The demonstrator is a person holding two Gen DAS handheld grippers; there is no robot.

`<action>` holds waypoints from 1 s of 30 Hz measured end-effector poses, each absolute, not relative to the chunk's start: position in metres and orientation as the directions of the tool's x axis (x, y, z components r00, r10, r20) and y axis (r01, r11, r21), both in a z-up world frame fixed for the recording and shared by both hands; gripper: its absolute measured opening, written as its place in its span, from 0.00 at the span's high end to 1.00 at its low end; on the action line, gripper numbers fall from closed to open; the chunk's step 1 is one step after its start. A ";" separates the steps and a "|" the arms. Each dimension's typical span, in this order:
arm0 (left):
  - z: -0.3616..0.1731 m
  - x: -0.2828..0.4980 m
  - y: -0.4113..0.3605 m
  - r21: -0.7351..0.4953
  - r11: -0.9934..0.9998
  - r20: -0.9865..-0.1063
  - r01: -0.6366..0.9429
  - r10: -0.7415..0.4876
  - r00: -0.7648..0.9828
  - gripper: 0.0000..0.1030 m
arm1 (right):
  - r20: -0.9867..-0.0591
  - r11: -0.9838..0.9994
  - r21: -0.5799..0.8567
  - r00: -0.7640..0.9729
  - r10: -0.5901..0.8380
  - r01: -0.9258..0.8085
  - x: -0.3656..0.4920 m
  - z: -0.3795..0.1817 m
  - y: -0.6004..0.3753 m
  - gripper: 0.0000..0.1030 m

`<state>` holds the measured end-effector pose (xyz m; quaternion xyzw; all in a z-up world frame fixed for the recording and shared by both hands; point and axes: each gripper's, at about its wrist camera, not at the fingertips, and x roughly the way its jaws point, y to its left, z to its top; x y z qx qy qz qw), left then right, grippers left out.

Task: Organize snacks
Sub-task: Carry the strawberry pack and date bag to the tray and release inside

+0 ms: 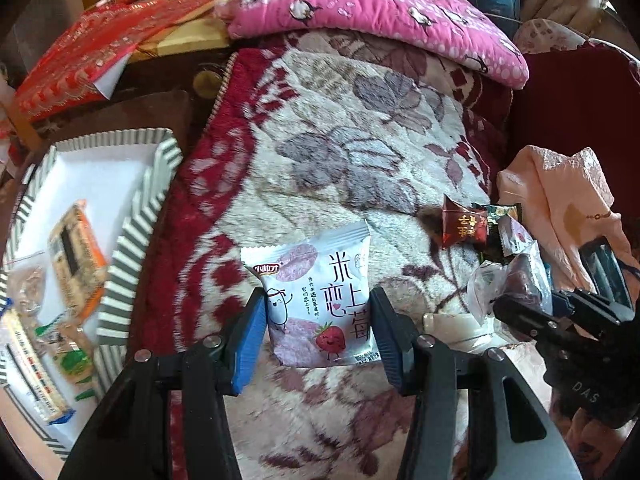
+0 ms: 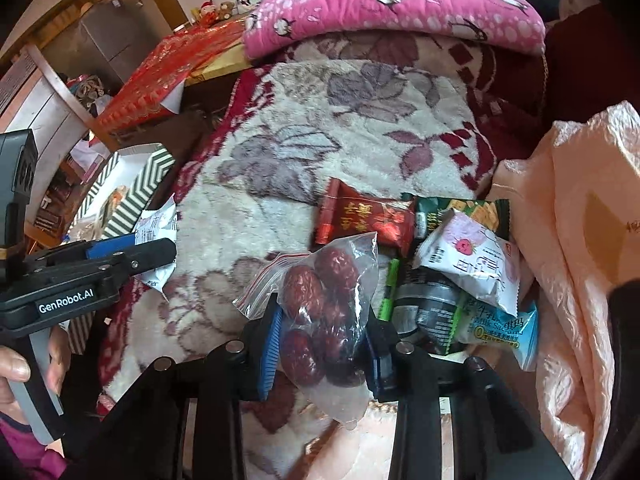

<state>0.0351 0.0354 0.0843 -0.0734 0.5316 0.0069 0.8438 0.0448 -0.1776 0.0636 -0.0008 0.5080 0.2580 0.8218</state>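
A white strawberry snack packet (image 1: 320,300) is held upright between the blue pads of the left tool (image 1: 318,336), partly closed on it, above a floral blanket (image 1: 340,152) and just right of a striped box (image 1: 132,240) in which several snacks are laid. A clear bag of red dates (image 2: 324,312) is clamped between the pads of the right tool (image 2: 322,344), whose jaws are narrowed onto it. A pile of snacks (image 2: 452,248) is found just right of the bag, beside a peach cloth (image 2: 568,240).
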 end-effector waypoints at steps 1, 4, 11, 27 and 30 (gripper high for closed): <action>0.087 0.032 0.038 -0.109 0.990 -0.895 -0.094 -0.056 0.442 0.51 | -0.833 0.862 0.262 0.350 0.429 -0.433 0.043 0.066 -0.174 0.64; 0.093 0.025 0.047 -0.096 0.989 -0.889 -0.109 -0.036 0.456 0.51 | -0.828 0.853 0.266 0.346 0.441 -0.449 0.040 0.069 -0.165 0.64; 0.100 0.009 0.077 -0.078 0.984 -0.884 -0.158 0.005 0.468 0.51 | -0.828 0.816 0.259 0.316 0.463 -0.517 0.031 0.075 -0.128 0.64; 0.116 -0.025 0.150 -0.058 0.956 -0.865 -0.288 0.097 0.493 0.51 | -0.833 0.734 0.236 0.256 0.490 -0.637 0.015 0.088 -0.055 0.64; 0.117 -0.031 0.163 -0.058 0.948 -0.863 -0.312 0.110 0.493 0.51 | -0.836 0.716 0.228 0.245 0.492 -0.660 0.012 0.089 -0.041 0.64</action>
